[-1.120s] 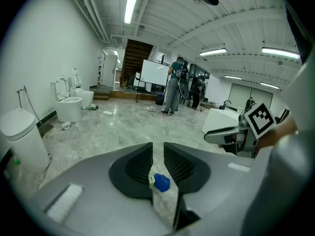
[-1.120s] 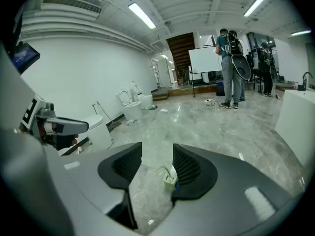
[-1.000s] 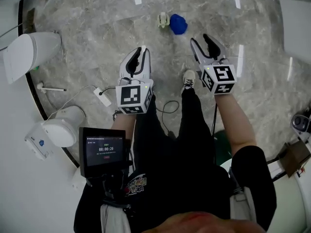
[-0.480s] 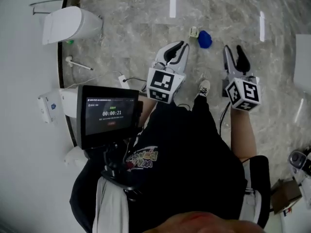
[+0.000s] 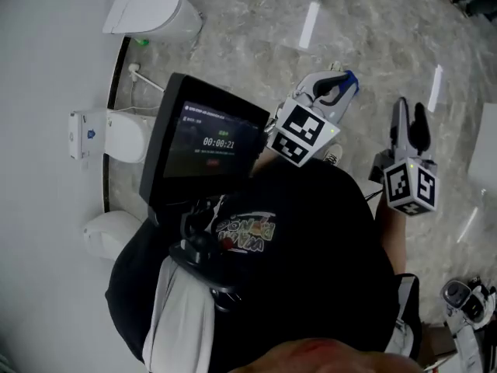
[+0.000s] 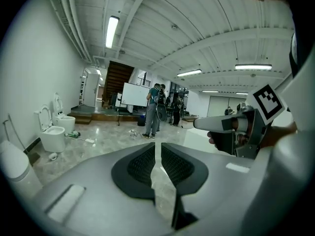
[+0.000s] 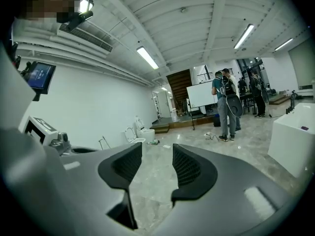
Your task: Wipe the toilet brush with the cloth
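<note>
Both claws have risen from the floor over the last second and now point almost level into the room; the left gripper (image 5: 339,84) has its jaws pressed nearly together on nothing; the right gripper (image 5: 410,111) stands spread and empty; the cloth (image 5: 353,78) lies on the floor, with only a blue edge showing past the left tips, where earlier it lay clear ahead; what I take for the brush (image 5: 146,78), a white stick, lies by the toilet (image 5: 151,12), well apart from the cloth; I judge that wiping has not begun.
</note>
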`<state>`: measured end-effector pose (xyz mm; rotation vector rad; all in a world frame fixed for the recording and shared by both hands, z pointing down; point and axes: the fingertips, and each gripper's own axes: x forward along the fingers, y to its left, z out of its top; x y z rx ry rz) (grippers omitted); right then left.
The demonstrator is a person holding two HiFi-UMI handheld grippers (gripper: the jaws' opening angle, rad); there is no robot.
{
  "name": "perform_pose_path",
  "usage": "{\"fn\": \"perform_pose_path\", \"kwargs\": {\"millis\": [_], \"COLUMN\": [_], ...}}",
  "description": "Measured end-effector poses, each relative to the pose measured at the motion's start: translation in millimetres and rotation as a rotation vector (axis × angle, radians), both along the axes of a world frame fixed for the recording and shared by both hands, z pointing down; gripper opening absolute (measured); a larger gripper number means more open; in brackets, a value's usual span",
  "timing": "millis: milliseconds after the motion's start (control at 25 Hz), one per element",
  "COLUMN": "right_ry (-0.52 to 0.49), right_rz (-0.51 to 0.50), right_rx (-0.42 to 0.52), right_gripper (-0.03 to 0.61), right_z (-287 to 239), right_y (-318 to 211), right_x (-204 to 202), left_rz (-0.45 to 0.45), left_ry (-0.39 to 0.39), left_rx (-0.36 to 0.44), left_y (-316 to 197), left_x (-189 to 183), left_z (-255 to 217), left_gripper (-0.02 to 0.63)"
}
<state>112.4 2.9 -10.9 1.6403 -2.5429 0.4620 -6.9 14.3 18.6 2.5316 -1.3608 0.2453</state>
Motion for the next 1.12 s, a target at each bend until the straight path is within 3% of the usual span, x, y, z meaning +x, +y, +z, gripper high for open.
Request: {"fn": "perform_pose_path", "kwargs": {"millis": [280, 760, 920, 1120], "right_ry": [0.018, -0.065, -0.033, 0.003], "right_rz": [-0.053, -0.037, -0.137, -0.116], "right_rx": [0.028, 0.008, -0.021, 0.041], "right_gripper": [0.193, 0.187, 0.187, 0.189], "right_z": [7.6, 30.7, 35.9, 25.7], "right_y": [5.2, 2.7, 16.4, 10.8], "right_x": [-16.2, -15.2, -37.9, -32.2], "left_rz": [-0.095, -0.010, -0.086, -0.060], "left_ry": [-0.023, -0.037, -0.057, -0.005], "left_rx": [0.040, 0.053, 0.058, 0.074], "left_y": [-2.0, -2.1, 5.9, -12.4], "left_x": [-12.4, 3.6, -13.0, -3.7], "left_z": [-4.7, 8.0, 5.9, -10.5], "left_gripper": [0.037, 0.017, 0.017, 0.018]}}
